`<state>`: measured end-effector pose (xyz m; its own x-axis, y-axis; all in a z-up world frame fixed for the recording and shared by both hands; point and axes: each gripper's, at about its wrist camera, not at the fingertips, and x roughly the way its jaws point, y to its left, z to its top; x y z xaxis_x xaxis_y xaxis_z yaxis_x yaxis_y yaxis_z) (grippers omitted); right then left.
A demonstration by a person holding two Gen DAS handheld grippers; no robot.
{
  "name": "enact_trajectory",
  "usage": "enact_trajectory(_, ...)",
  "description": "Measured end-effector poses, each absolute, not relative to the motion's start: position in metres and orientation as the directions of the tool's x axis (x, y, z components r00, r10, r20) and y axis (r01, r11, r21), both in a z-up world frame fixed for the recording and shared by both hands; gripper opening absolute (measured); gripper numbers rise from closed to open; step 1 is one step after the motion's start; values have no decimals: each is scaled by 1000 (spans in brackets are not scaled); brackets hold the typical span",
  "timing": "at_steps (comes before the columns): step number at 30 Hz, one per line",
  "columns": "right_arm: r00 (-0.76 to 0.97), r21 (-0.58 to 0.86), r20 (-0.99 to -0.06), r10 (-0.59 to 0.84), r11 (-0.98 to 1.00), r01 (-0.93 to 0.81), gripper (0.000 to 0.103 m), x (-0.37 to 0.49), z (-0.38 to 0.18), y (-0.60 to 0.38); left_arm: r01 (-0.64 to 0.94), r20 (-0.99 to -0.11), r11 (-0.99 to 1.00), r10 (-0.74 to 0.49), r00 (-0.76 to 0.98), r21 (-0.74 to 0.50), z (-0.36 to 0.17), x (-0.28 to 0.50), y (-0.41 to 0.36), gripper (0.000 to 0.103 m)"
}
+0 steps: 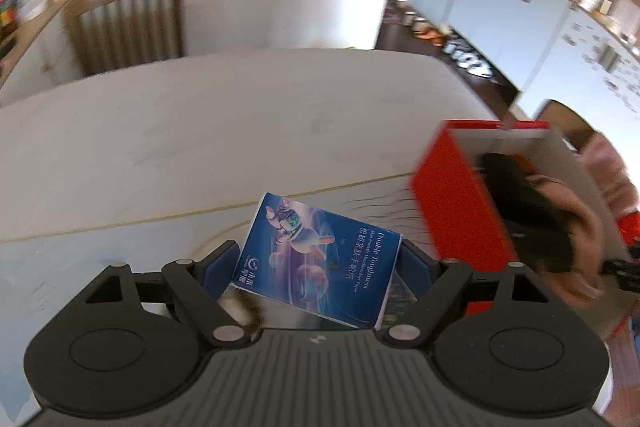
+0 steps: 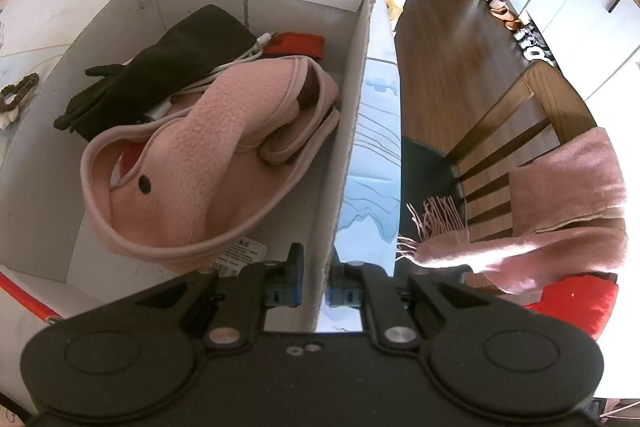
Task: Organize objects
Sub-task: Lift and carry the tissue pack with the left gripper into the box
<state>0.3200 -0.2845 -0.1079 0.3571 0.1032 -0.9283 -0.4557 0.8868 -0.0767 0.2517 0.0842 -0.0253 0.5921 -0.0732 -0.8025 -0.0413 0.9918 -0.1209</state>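
Note:
A blue tissue pack (image 1: pixel 316 247) with a cartoon rabbit print sits tilted between the blue pads of my left gripper (image 1: pixel 318 263), which is shut on it just above the white table (image 1: pixel 200 131). To its right stands the red and white cardboard box (image 1: pixel 452 203). In the right wrist view, my right gripper (image 2: pixel 318 281) is shut on the box's right wall (image 2: pixel 352 131). Inside the box lie a pink fleece piece (image 2: pixel 192 163), black gloves (image 2: pixel 160 67), a white cable (image 2: pixel 240 61) and a red item (image 2: pixel 296 45).
A brown bead bracelet (image 2: pixel 18 91) lies on the table left of the box. A wooden chair (image 2: pixel 500 131) draped with a pink fringed scarf (image 2: pixel 560 195) stands close on the right. Another chair (image 1: pixel 124 23) sits at the table's far side.

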Motion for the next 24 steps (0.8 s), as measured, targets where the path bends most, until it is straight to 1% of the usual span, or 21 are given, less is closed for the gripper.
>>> enact_trajectory(8, 361, -72, -926, 112, 885, -459, 9, 318, -107, -285, 109, -777, 987, -162, 609, -120, -3, 260, 25, 85)
enact_trajectory(17, 361, -58, -924, 124, 888, -456, 8, 318, -107, -285, 288, -776, 952, -257, 575, -102, 6, 276, -54, 85)
enact_trajectory(24, 365, -59, -923, 125, 889, -454, 7, 319, -107, -285, 385, -785, 921, -282, 552, -60, 2, 294, -106, 85)
